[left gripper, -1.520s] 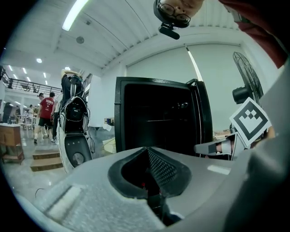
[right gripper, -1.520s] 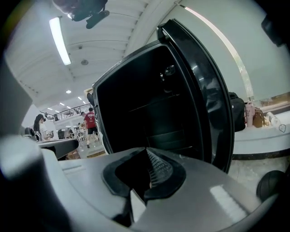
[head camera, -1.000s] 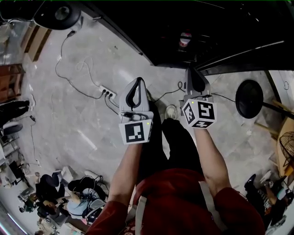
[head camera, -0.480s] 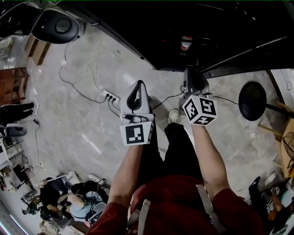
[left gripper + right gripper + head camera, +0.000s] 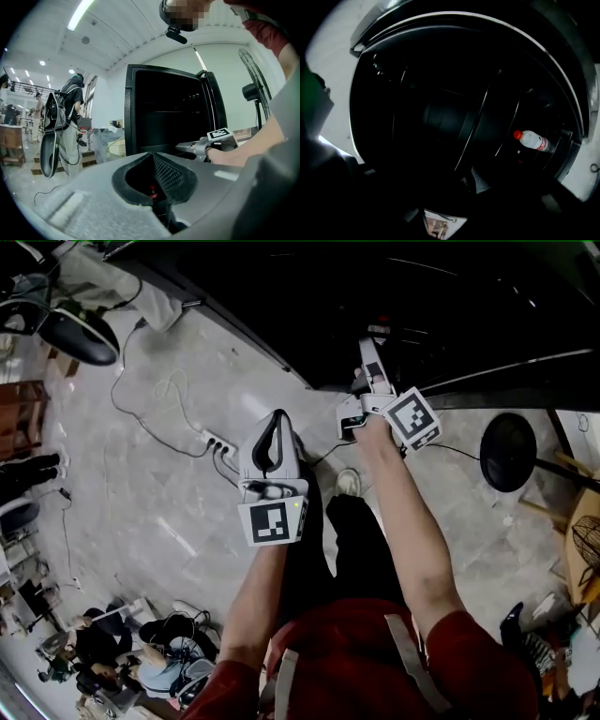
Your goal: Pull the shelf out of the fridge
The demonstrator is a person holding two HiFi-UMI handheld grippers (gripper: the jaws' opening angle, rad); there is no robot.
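The black fridge stands open ahead of me, dark inside. Pale shelf edges run across it, and thin shelf bars cross the right gripper view. A red-capped bottle lies inside at the right. My right gripper is rolled onto its side and reaches into the opening. Its jaws have just been opening, and I see nothing between them in the dark. It also shows in the left gripper view. My left gripper hangs back over the floor, fingertips together and holding nothing.
A power strip with cables lies on the floor left of the fridge. A black round fan base stands at the right, another fan at top left. People sit at lower left. A person with a backpack stands nearby.
My right gripper has rolled onto its side and moved forward into the fridge opening. The left gripper has stayed where it was.
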